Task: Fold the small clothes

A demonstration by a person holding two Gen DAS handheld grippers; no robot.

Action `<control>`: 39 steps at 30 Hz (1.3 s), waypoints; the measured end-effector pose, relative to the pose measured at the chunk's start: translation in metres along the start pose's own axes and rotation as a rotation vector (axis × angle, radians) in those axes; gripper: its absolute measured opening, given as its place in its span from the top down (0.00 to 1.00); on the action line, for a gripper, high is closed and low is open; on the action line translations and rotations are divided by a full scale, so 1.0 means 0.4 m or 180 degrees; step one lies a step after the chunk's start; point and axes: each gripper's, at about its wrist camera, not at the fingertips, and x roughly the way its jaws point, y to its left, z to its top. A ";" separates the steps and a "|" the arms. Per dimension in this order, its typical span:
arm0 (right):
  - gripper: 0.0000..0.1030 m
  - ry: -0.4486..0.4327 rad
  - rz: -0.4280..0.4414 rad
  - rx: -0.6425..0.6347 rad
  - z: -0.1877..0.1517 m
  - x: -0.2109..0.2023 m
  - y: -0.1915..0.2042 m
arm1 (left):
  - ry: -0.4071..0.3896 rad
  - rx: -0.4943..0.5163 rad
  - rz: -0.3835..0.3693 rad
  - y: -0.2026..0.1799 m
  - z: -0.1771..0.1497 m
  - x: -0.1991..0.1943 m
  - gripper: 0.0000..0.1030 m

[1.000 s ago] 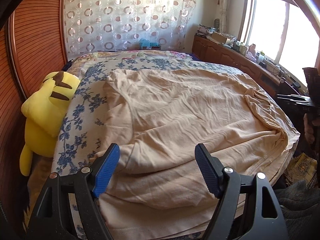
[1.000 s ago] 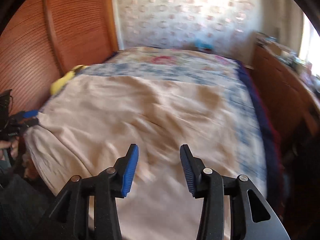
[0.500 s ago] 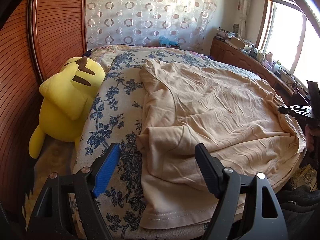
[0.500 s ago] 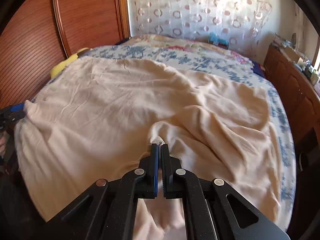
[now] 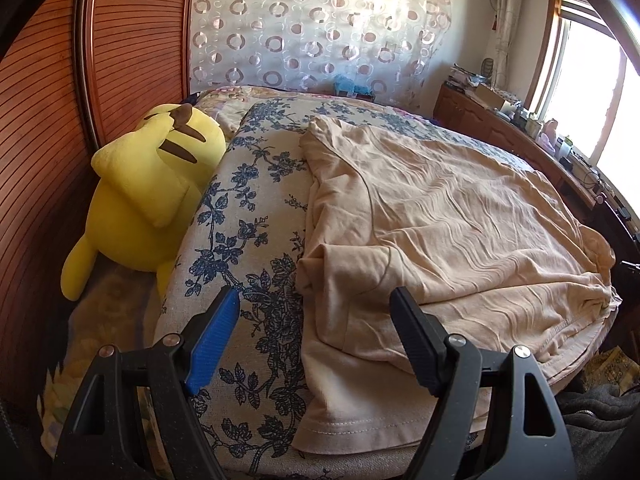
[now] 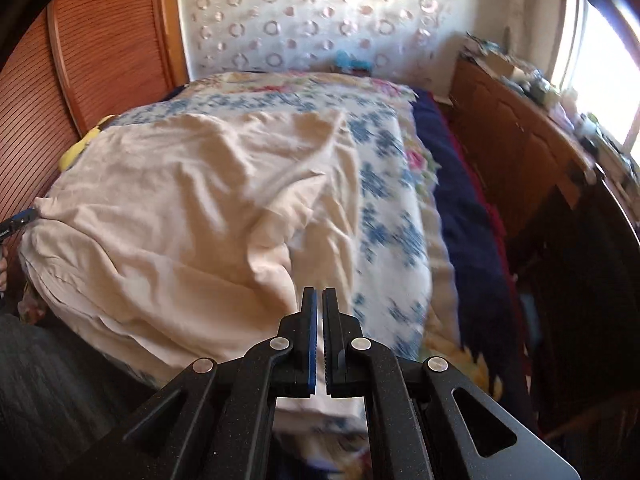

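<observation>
Left wrist view: the left gripper (image 5: 314,334), jaws wide apart and holding nothing, hovers at the bed's near edge over the boundary between the floral bedspread (image 5: 248,216) and the beige T-shirt (image 5: 440,232). Compared with one second ago, the shirt now covers only the 12-to-4 o'clock part of the bed, its left side doubled over so that a folded sleeve lies just ahead of the gripper; half a second ago it lay in almost this same arrangement. One plush toy (image 5: 148,196) sits at 10 o'clock against the wooden panel (image 5: 44,128).

Right wrist view: the right gripper (image 6: 320,300), open one second ago, is closed, apparently pinching the shirt's near right edge; the contact is blurred. The cloth draws up toward it, suggesting the first lengthwise fold is under way.

Count: one shirt, one plush toy, two grippers, one bed.
</observation>
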 end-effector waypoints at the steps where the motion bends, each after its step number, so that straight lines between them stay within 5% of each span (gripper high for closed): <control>1: 0.98 0.0010 -0.0024 0.0004 0.000 -0.001 -0.003 | 0.0005 0.0000 0.0014 0.001 0.000 0.000 0.24; 10: 0.95 -0.0095 -0.0116 -0.0049 0.023 -0.046 0.018 | 0.0094 -0.0035 0.0017 0.009 -0.014 0.009 0.24; 12: 0.68 -0.0177 -0.0120 -0.0073 0.030 -0.047 0.032 | 0.0110 -0.0029 -0.0012 0.005 -0.019 0.013 0.24; 15: 0.46 -0.0314 0.0034 -0.0080 0.044 -0.031 0.060 | 0.0112 -0.0006 0.0001 -0.002 -0.021 0.014 0.24; 25: 0.44 -0.0327 0.0397 -0.0195 0.081 0.101 0.185 | 0.0108 0.0004 0.0006 -0.002 -0.019 0.012 0.24; 29: 0.44 -0.0225 0.0340 -0.0236 0.089 0.186 0.209 | 0.0100 0.0004 -0.0045 -0.005 -0.023 0.008 0.24; 37: 0.29 -0.0177 0.0170 -0.0194 0.068 0.249 0.171 | 0.0116 0.0016 -0.0266 -0.022 -0.026 0.005 0.58; 39: 0.19 -0.0211 0.0105 -0.0209 0.062 0.254 0.175 | 0.0128 0.0031 -0.0337 -0.031 -0.030 0.006 0.79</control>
